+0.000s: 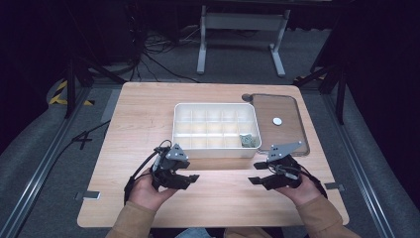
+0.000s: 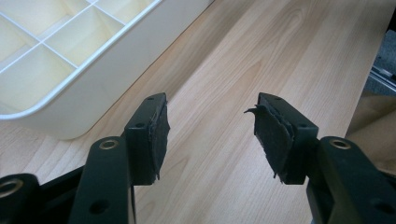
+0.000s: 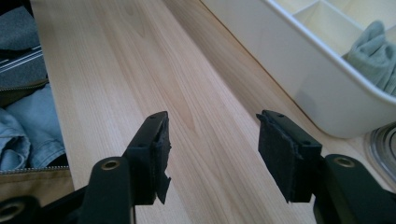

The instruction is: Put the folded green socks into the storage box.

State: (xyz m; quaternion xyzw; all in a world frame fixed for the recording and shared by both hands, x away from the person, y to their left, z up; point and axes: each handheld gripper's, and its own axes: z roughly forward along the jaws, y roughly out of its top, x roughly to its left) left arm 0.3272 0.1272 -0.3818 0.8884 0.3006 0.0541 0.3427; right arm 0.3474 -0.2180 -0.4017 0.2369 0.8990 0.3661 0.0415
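Note:
A white divided box (image 1: 216, 148) stands mid-table, with a grey-green cloth bundle (image 1: 247, 141) in its front right compartment. The same bundle (image 3: 373, 51) shows in the right gripper view, behind the box wall (image 3: 299, 70). My left gripper (image 1: 194, 178) rests low over the wood in front of the box's left corner (image 2: 56, 116), jaws wide open and empty (image 2: 210, 135). My right gripper (image 1: 253, 180) is held in front of the box's right corner, pointing left, its jaws also open with bare wood between them (image 3: 212, 149).
A clear lid (image 1: 280, 106) lies flat to the right of the box with a small white disc (image 1: 277, 121) on it. The table's front edge runs just behind my hands. Cables and a white frame (image 1: 241, 25) stand on the floor beyond the table.

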